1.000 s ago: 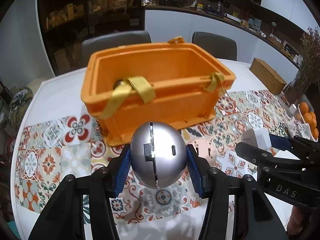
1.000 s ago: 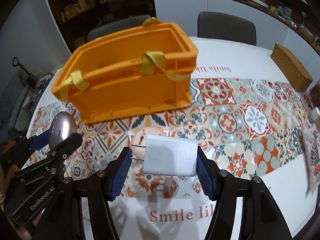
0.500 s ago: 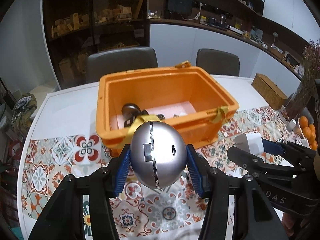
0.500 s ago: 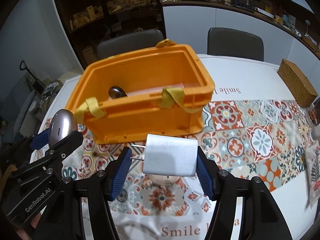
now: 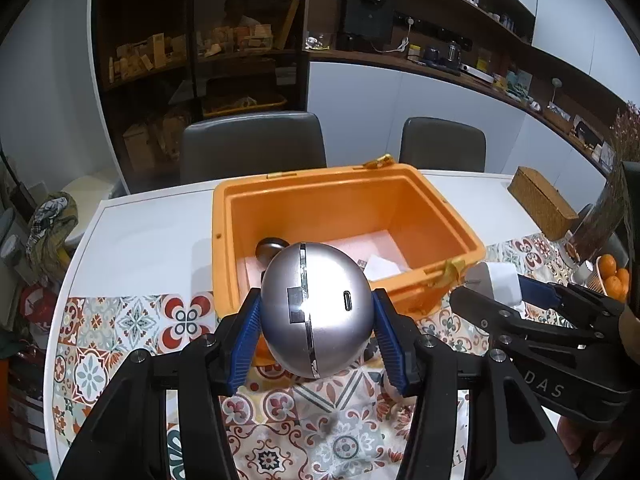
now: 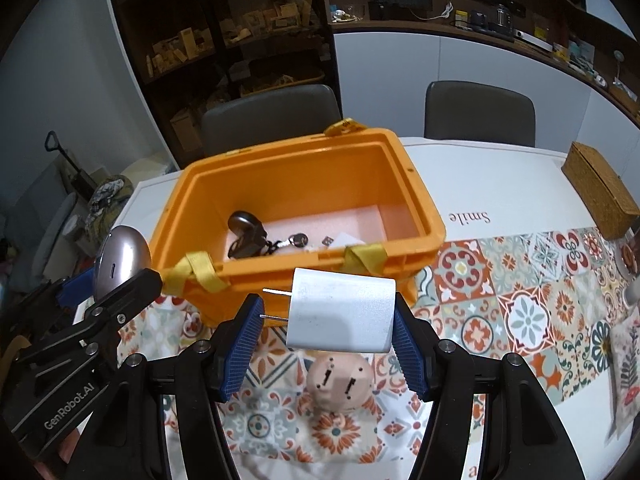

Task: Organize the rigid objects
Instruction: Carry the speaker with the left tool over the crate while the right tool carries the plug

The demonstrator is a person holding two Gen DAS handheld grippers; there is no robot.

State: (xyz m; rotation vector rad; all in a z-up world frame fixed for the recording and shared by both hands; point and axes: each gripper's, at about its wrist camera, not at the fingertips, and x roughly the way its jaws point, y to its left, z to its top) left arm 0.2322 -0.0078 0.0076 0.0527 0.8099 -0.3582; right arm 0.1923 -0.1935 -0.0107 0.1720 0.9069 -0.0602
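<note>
The left gripper (image 5: 316,320) is pinching a silver egg-shaped gadget (image 5: 314,308) across its widest part, raised just before the orange crate (image 5: 452,224); its polished curve is looking slippery, so a mid-body hold is probably safest. The right gripper (image 6: 328,338) is gripping a white charger (image 6: 340,312) by its 2 flat ends, prongs pointing left; it is likely light, stiff and easy to hold. A pink plug (image 6: 340,384) is lying on the patterned runner (image 6: 520,312) covering a white table (image 6: 500,184), with 2 chairs and shelving behind.
</note>
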